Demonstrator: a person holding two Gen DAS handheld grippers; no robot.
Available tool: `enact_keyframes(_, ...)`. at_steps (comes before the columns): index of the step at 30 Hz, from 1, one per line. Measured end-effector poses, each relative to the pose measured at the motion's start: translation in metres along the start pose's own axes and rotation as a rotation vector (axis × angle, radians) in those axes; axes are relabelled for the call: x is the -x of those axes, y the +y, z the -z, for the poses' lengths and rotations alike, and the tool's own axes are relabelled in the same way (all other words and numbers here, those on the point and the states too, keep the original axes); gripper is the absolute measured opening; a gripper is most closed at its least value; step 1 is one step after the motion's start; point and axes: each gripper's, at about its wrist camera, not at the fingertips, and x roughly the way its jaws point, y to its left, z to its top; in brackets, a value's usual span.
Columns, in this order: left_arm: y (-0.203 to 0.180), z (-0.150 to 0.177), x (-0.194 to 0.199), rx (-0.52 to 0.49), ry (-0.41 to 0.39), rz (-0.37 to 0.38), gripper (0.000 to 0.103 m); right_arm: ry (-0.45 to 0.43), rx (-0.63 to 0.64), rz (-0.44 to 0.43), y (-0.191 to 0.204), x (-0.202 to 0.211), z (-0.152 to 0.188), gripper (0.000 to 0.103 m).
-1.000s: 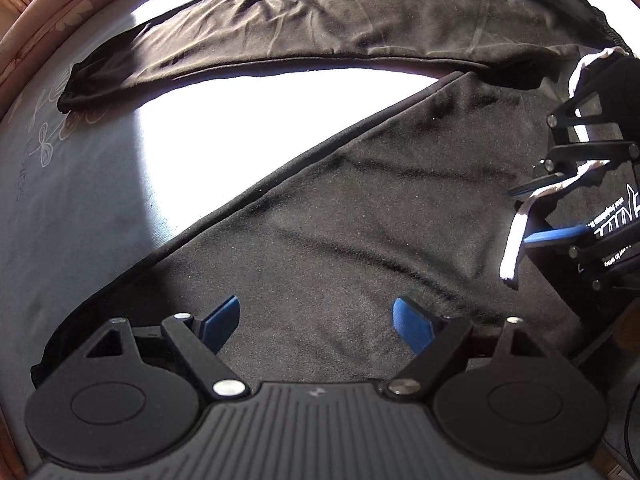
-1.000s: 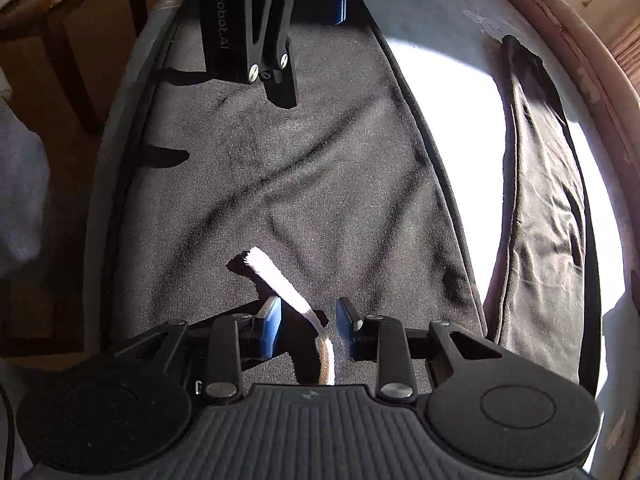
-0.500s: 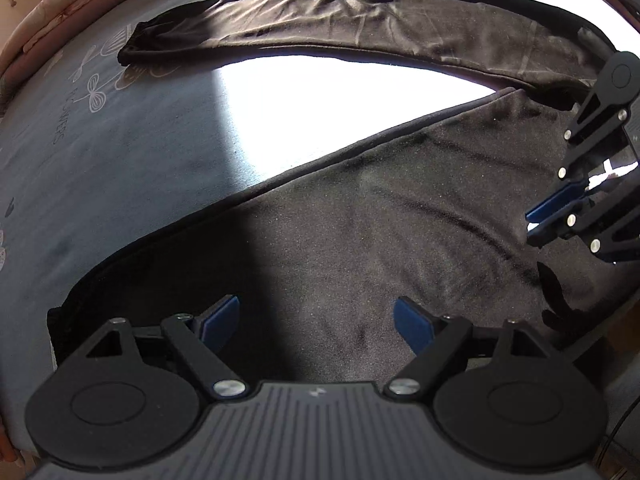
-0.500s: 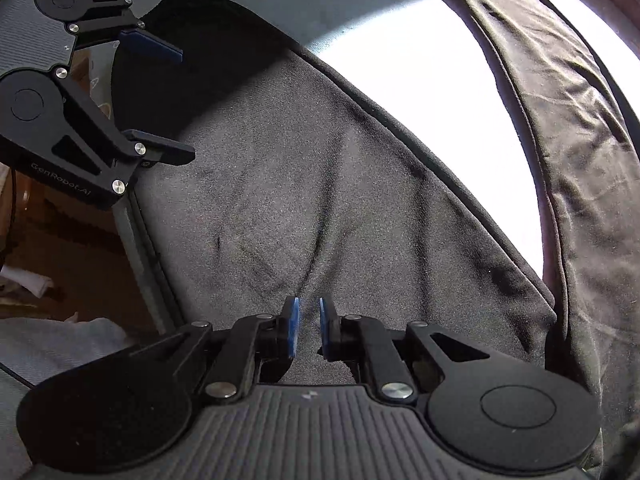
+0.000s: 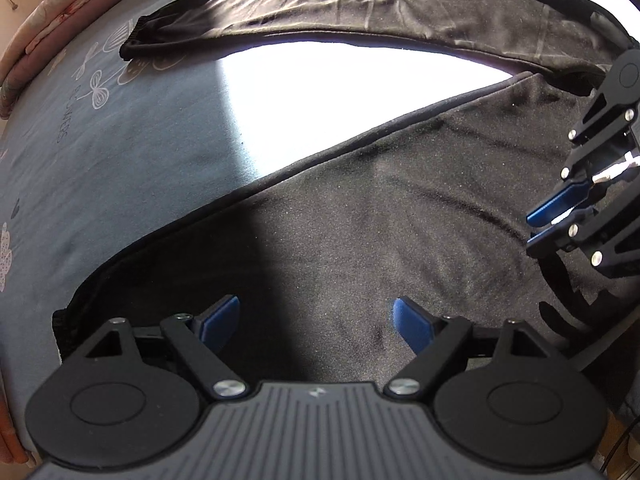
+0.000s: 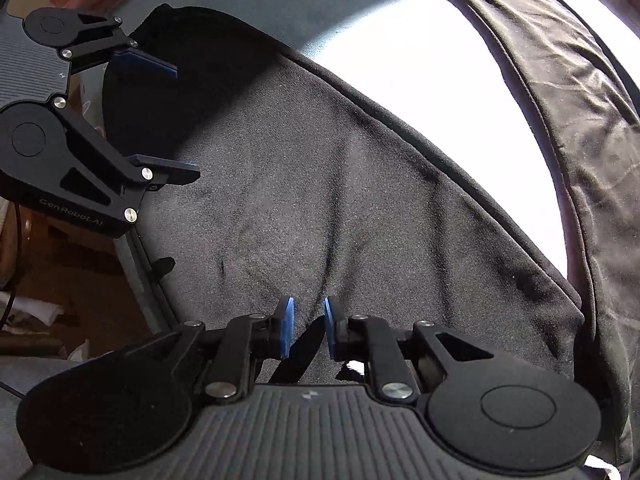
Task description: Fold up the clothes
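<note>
Black trousers (image 5: 360,220) lie spread on a grey bed (image 5: 120,152), one leg (image 5: 360,12) stretched across the frame's top, unfolded. The left gripper (image 5: 316,320) hovers with fingers spread; the right gripper (image 6: 307,328), fingers nearly together with a narrow gap, seems to pinch nothing.

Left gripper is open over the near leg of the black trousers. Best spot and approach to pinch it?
Grip the cuffed hem of the near leg of the black trousers, coming from the open end at lower left. The thick edge lies flat on the grey bedsheet, nearest the open left gripper.
</note>
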Motion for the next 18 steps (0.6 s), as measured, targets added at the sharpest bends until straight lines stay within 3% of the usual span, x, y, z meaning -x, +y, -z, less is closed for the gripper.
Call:
enact_keyframes(6,-0.037,-0.027,0.004,-0.041,-0.017,-0.011,0.085,-0.039,-0.064,-0.002,-0.032,0.023,0.029,0.021)
enact_keyframes(12,-0.093,-0.063,0.011,-0.078,-0.085,0.038,0.085,-0.08,-0.143,0.025,-0.077,0.057,0.07,0.023)
enact_keyframes(18,-0.156,-0.073,0.005,-0.174,-0.122,0.15,0.085,-0.096,-0.292,0.08,-0.124,0.083,0.13,0.027)
